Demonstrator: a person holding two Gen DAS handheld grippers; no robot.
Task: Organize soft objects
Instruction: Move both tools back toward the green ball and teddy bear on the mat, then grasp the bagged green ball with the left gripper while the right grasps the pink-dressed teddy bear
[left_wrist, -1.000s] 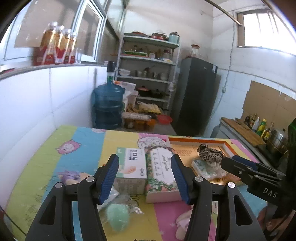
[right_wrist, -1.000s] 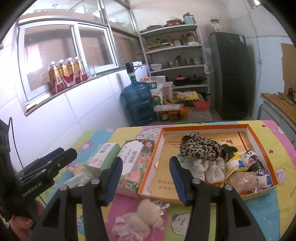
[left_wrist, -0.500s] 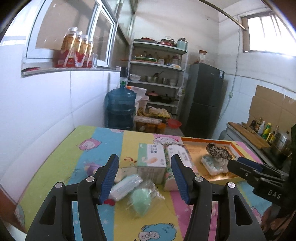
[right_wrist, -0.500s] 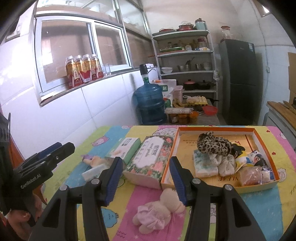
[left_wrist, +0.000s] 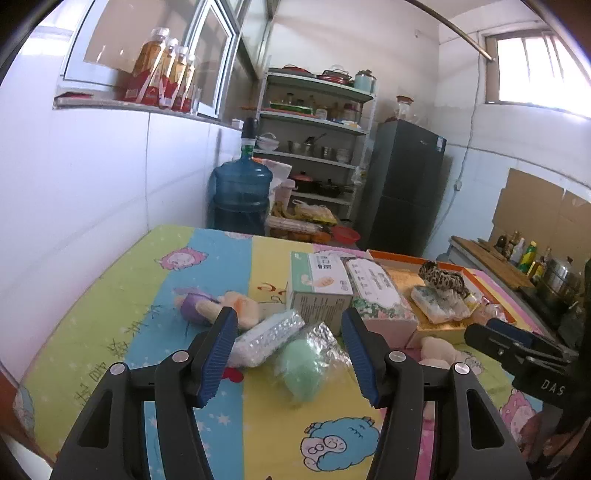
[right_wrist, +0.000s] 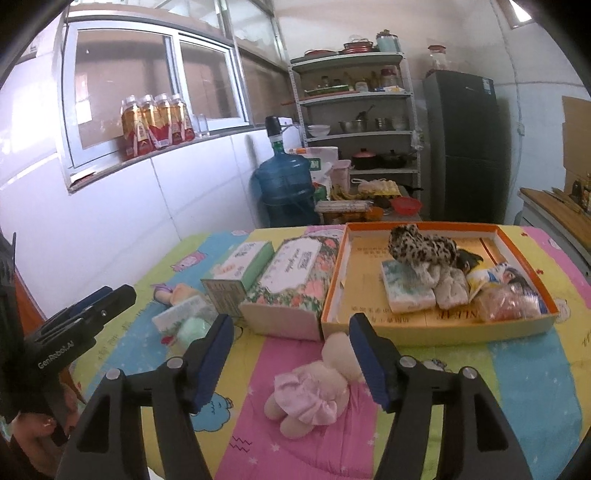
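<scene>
The left gripper hangs over the near left part of the mat, jaws wide apart and holding nothing; between its fingers, lower down, lie a green sponge in clear wrap and a silvery wrapped pack, touching each other. Just left of the pack a small doll lies on the mat, and beyond it the mat runs bare to the white wall, its left edge close along that wall. The right gripper has just been opening its jaws; they stand apart over a pink plush doll lying on the pink stripe, the doll's head by the right finger, the pads not pressing on it. Just beyond the doll, the near wall of an orange tray stands on the mat, with a leopard-print plush, a folded cloth, and a few packets crowded into its right half; its left half is bare card. A floral tissue box touches the tray's left wall, and a green tissue box lies against the floral one on its left. Bare mat lies near the tray on the right, blue and green stripes running to the picture's edge. The mat's far edge ends before a water jug, shelves and a fridge.
</scene>
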